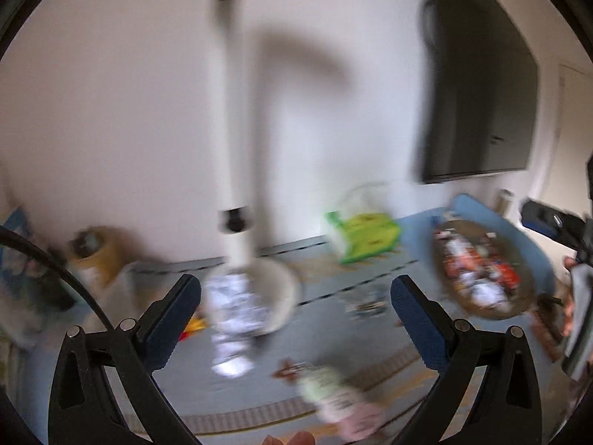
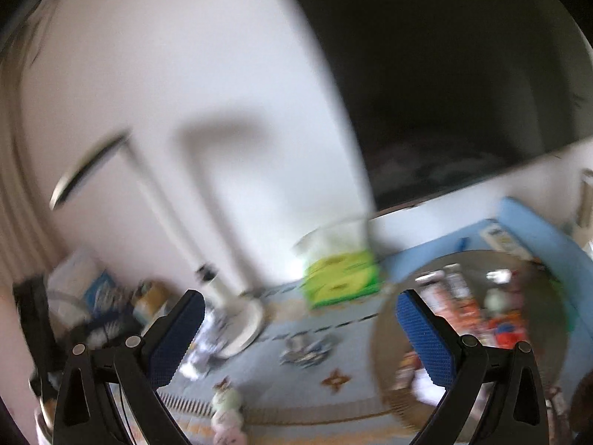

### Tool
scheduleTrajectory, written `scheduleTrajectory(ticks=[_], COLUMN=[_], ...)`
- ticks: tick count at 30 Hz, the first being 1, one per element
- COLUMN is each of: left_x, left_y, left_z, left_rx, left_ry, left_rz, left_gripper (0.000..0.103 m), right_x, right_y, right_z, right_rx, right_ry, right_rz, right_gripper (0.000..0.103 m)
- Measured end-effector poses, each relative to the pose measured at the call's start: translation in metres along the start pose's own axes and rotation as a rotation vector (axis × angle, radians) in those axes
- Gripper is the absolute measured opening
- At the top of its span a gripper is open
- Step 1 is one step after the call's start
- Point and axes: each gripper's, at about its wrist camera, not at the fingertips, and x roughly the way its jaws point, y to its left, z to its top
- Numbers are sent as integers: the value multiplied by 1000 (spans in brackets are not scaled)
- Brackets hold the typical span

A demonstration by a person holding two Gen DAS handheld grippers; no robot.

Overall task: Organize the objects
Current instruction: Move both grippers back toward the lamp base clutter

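left hand-held gripper: spread, holding nothing | right hand-held gripper: spread, holding nothing | wrapped packet: lying on desk at lamp base, long axis pointing toward lamp | basket: right of lamp base

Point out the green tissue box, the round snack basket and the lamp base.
green tissue box [image 1: 365,235], left wrist view, on its green front face.
round snack basket [image 2: 383,333], right wrist view, on its left rim.
lamp base [image 1: 287,289], left wrist view, on the right edge of the white disc.
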Motion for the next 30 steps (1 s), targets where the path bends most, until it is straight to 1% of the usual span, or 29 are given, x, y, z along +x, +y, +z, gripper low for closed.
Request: scheduleTrajectory(ticks=[3,5,7,9,11,13,15,17,22,26,28,30], left_x=[7,17,28,45,67,79,92,106,138,152,156,157], left_y=[32,48,59,67,70,71,67,67,70,68,65,65], left_z=[-17,-34,-49,-63,-77,-87,-94,-99,-108,-113,-116,-116], left_rx=[-31,-49,-68,-79,-79,-77,-74,-94,-140,-139,-131,-135], left_ry=[31,55,85,112,167,187,205,241,296,316,327,339], left_rz=[60,88,90,88,97,90,80,67,72,72,75,62], left_gripper=[103,103,103,103,103,103,103,103,103,103,103,103], right_x=[23,42,60,82,100,110,118,126,143,158,160,161], right_y=[41,63,75,88,99,109,114,118,119,115,119,122], right_z=[-22,-46,-66,-92,-117,-137,-151,-165,-189,-202,-206,-209], right_rx=[-95,-146,-176,-235,-302,-370,-416,-437,-445,-425,-469,-495], right_ry=[71,142,204,307,403,455,476,509,561,595,572,560], right_rz=[32,58,64,73,62,60,62,76,63,63,40,31], right_gripper=[103,103,103,103,103,103,103,103,103,103,103,103])
